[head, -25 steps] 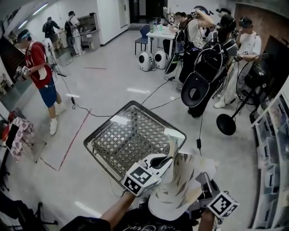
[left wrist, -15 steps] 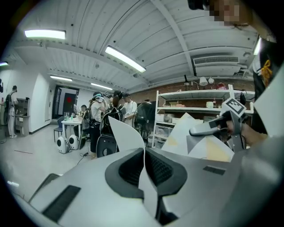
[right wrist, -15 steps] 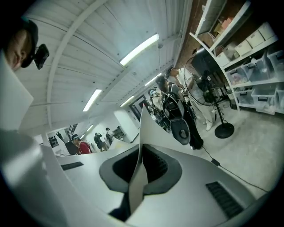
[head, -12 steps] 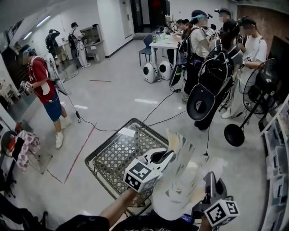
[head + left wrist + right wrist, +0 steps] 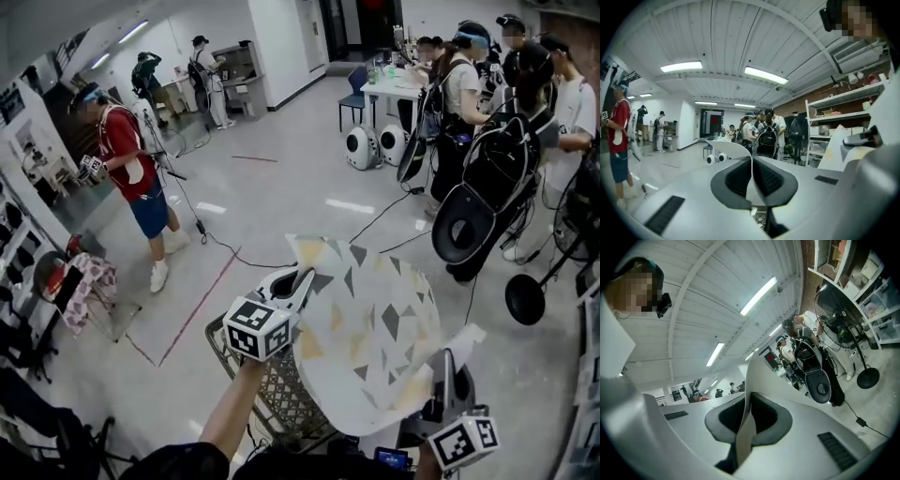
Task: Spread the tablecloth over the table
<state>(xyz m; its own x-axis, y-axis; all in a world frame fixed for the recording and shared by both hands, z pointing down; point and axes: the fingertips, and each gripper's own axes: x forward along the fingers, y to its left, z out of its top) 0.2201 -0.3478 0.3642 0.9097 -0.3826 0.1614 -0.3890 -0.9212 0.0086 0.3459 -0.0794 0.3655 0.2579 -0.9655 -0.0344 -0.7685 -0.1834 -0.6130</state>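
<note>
The tablecloth [image 5: 375, 328], white with grey and yellow triangles, hangs spread in the air between my two grippers. My left gripper [image 5: 305, 277] is shut on its upper left edge, and a thin cloth edge [image 5: 723, 145] runs from its closed jaws [image 5: 751, 165]. At the lower right my right gripper [image 5: 449, 358] is shut on another edge, with the cloth [image 5: 757, 373] rising from its pads [image 5: 749, 414]. The metal mesh table [image 5: 270, 394] shows only at its near left corner; the cloth hides the rest.
A person in a red shirt [image 5: 128, 159] stands at the left. Several people [image 5: 487, 103] crowd the right by a black standing fan [image 5: 525, 298]. Two round white robots [image 5: 375, 146] sit under a white table [image 5: 398, 86]. A cable [image 5: 225, 251] and red tape cross the floor.
Both grippers have risen with the cloth. It has opened from a folded bundle into a wide sheet that now covers most of the mesh table from view.
</note>
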